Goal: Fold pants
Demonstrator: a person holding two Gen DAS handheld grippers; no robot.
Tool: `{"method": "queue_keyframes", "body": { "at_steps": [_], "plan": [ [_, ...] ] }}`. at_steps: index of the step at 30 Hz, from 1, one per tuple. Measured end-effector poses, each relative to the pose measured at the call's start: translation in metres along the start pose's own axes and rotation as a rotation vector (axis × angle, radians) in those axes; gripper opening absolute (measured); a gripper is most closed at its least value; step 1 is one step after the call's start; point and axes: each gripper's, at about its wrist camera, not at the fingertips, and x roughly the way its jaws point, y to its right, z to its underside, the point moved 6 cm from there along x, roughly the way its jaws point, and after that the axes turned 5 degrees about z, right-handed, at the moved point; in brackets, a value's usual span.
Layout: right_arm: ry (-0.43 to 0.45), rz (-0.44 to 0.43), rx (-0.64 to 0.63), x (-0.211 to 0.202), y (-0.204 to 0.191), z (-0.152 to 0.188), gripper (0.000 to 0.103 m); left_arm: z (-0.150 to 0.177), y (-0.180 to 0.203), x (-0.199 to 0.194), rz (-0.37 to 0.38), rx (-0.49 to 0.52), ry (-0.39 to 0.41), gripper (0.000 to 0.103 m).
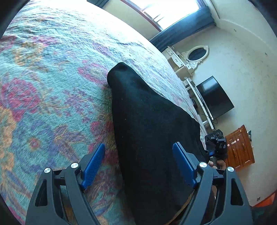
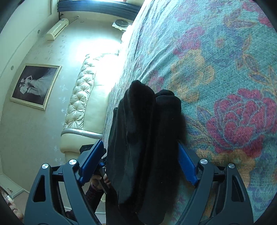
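Spreading both pairs of blue fingers wide, I pinch nothing. My left gripper (image 1: 138,166) frames the black pants (image 1: 152,131), which lie bundled across the middle of the frame on the floral bedspread (image 1: 52,86). My right gripper (image 2: 140,162) straddles the same pants (image 2: 143,138), lower centre.

Daylight pours in from the window (image 1: 174,12) far ahead of the left gripper (image 1: 138,166), blown out to plain white. Ahead and to the left of the right gripper (image 2: 140,164), glare washes out the tufted headboard (image 2: 81,97). The black pants (image 1: 148,138) read as a near-featureless dark mass. Both fisheye views bend straight lines and darken to black corners. The floral bedspread (image 1: 52,86) smears with motion blur beside the left gripper's fingers.
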Motion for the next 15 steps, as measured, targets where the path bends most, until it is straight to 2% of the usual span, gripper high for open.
{"method": "queue_keyframes", "body": {
  "at_steps": [2,3,4,6,8,10,11,14,15],
  "plan": [
    [-0.023,0.050,-0.019,0.000,0.005,-0.001,0.055,-0.004,-0.003,0.011,-0.003,-0.003,-0.001,0.079],
    [-0.036,0.086,-0.025,0.000,0.011,0.000,0.037,-0.005,-0.004,0.014,0.007,-0.004,0.002,0.079],
    [-0.044,0.084,-0.019,-0.002,0.018,0.001,0.027,-0.007,-0.004,0.016,0.012,-0.002,0.003,0.080],
    [-0.037,0.062,-0.003,-0.006,0.028,0.002,0.023,-0.008,-0.006,0.019,0.015,0.011,-0.002,0.080],
    [-0.027,0.048,-0.016,-0.009,0.030,0.004,0.022,-0.006,-0.004,0.021,0.015,0.057,-0.006,0.077],
    [-0.028,0.023,-0.031,-0.011,0.031,0.005,0.024,-0.002,-0.005,0.021,-0.017,0.130,-0.030,0.063],
    [-0.032,0.015,-0.042,-0.013,0.030,0.006,0.026,0.000,-0.005,0.021,-0.012,0.149,-0.036,0.062],
    [-0.021,0.015,-0.066,-0.025,0.024,-0.002,0.049,-0.005,-0.007,0.016,0.027,0.126,-0.046,0.062],
    [0.001,0.003,-0.076,-0.031,0.018,-0.003,0.066,-0.010,-0.007,0.014,0.024,0.132,-0.042,0.063]
  ]
}}
